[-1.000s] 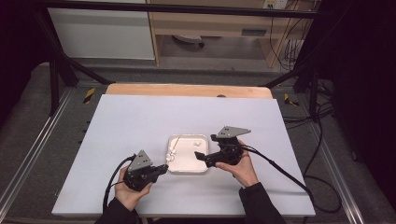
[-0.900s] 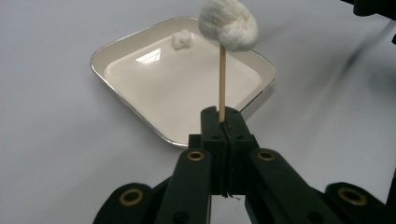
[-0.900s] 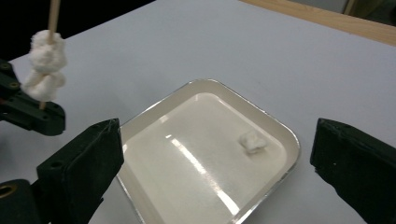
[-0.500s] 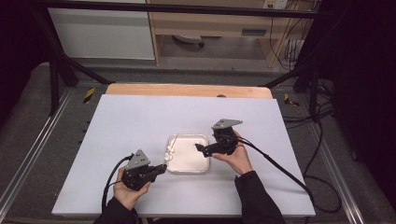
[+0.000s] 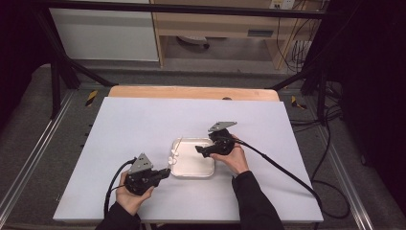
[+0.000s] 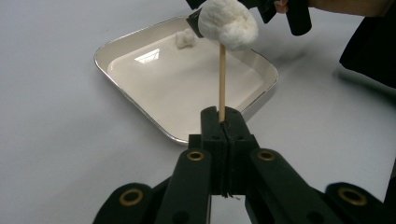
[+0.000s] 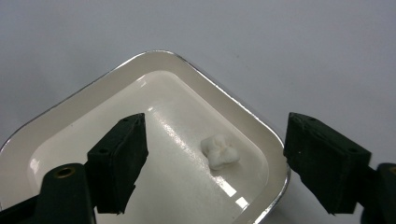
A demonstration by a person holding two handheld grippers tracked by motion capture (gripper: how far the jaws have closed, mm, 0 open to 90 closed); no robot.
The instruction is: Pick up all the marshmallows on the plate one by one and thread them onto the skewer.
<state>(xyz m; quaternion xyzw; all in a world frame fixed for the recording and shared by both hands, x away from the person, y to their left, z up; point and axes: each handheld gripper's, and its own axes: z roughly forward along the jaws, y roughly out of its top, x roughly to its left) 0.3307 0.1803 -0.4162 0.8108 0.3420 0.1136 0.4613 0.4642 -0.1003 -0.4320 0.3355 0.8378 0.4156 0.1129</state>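
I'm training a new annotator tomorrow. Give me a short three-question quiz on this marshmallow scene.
1. True or false: the left tool is shut on the thin wooden skewer that carries a white marshmallow.
2. Where does the small loose white marshmallow piece lie? A) on the table B) in the shallow white metal-rimmed tray C) in the right tool
3. Fill in: the right tool's jaws stand ____ above the tray.

Key: 1 true; 2 B; 3 open
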